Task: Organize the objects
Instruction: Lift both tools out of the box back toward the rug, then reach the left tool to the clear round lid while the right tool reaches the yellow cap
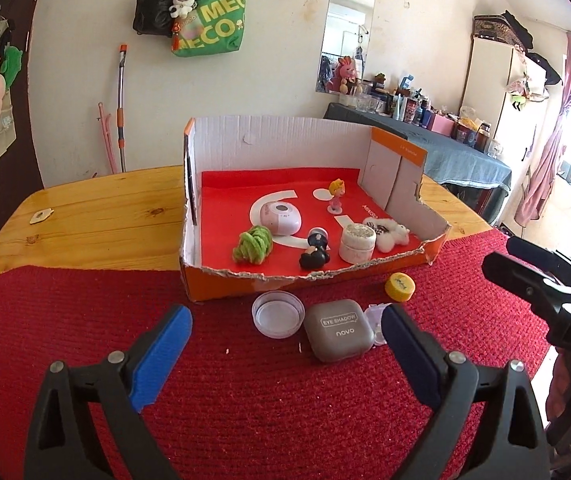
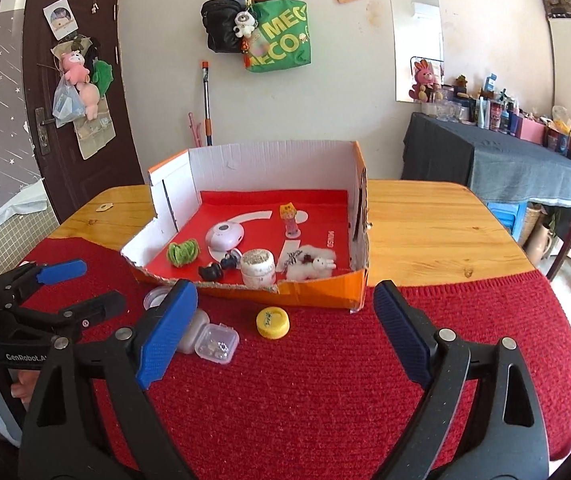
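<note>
Torn front wall of box (image 1: 269, 278) stands low; bare red lining (image 2: 321, 216) behind the toys.

I'm reading "EYE SHADOW novo" on the grey compact (image 1: 338, 330) at centre, "MEG ECO" on the green bag (image 1: 209, 20) upper left, "GenRobot" on my left gripper (image 2: 61, 292) at left.

The cardboard box (image 1: 431, 246) is orange outside, white on its inner walls, with a red floor printed in white shapes. Inside sit a green fuzzy scrunchie (image 1: 253, 245), a pale pink rounded case (image 1: 280, 217), a black figurine (image 1: 315, 254), a white speckled jar (image 1: 357, 242) and a white plush bunny (image 1: 389, 234). On the red ribbed cloth (image 1: 265, 400) along the front edge lie a grey eyeshadow compact (image 1: 338, 330), a yellow cap (image 2: 272, 322) and a clear lid (image 1: 278, 315). The table (image 1: 97, 216) is honey-yellow wood.
</note>
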